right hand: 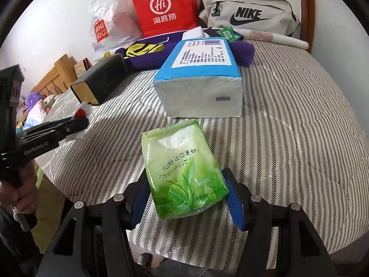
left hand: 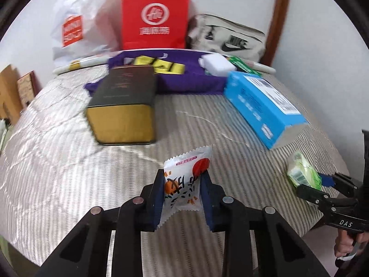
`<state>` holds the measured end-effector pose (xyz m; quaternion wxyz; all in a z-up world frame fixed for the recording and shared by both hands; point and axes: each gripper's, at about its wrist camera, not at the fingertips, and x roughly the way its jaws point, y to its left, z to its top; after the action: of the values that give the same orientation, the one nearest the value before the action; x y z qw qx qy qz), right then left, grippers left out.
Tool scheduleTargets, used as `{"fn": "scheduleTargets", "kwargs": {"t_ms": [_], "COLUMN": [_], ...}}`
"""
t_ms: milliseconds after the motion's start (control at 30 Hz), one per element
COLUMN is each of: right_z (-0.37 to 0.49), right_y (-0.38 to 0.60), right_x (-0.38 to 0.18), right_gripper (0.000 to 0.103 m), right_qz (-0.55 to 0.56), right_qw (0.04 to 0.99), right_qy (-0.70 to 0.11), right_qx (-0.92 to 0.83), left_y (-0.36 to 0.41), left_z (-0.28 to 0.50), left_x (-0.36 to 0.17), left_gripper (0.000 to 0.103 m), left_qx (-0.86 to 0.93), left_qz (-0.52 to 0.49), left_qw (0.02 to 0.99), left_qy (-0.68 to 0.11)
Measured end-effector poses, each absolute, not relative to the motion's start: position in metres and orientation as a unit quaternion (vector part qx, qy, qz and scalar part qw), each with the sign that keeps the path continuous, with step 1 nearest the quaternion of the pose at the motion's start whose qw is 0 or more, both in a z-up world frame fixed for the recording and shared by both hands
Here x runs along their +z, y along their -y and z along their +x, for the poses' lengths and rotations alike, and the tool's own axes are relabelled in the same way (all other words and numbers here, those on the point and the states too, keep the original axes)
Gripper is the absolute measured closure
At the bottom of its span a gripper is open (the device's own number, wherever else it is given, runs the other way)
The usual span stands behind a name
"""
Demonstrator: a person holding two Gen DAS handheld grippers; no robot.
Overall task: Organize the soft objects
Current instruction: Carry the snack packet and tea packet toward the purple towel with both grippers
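Left tool (left hand: 182,198): clamped on white snack packet (left hand: 184,180) above the bed (left hand: 57,161)
Right tool (right hand: 186,198): gripping green tissue pack (right hand: 182,170)
Beyond: blue tissue brick (right hand: 200,80), dark box (left hand: 124,106), purple cloth (left hand: 184,78)

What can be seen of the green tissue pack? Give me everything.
The green tissue pack is a small soft packet in glossy plastic film, printed with tea leaves and dark Chinese lettering, with white tissue showing through a clear oval window near its top. It looks full and unopened. It sits tilted between the blue pads of the right gripper, above the striped bedcover, in front of the blue tissue brick, apart from it.
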<state>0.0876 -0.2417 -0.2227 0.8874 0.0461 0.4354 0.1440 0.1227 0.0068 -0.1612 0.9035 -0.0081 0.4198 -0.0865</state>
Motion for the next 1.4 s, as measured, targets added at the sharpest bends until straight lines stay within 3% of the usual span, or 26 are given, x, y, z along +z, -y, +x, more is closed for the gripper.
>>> {"fn": "scheduleTargets", "kwargs": {"t_ms": [433,1400], "right_z": [0.085,0.147], "right_y": [0.237,0.237], "right_x": [-0.192,-0.119], "right_gripper": [0.043,0.043], "right_qz": [0.027,0.023], "right_qw": [0.893,0.908], "right_qy": [-0.423,-0.378], "right_qx": [0.153,0.177], "left_y": [-0.057,-0.060], "left_z": [0.119,0.165], "left_x": [-0.141,-0.079], "left_gripper": [0.075,0.075], "left_qx": [-0.024,-0.021], "left_qz": [-0.046,-0.059], "left_qw": [0.910,0.924], "left_qy": [-0.412,-0.378]}}
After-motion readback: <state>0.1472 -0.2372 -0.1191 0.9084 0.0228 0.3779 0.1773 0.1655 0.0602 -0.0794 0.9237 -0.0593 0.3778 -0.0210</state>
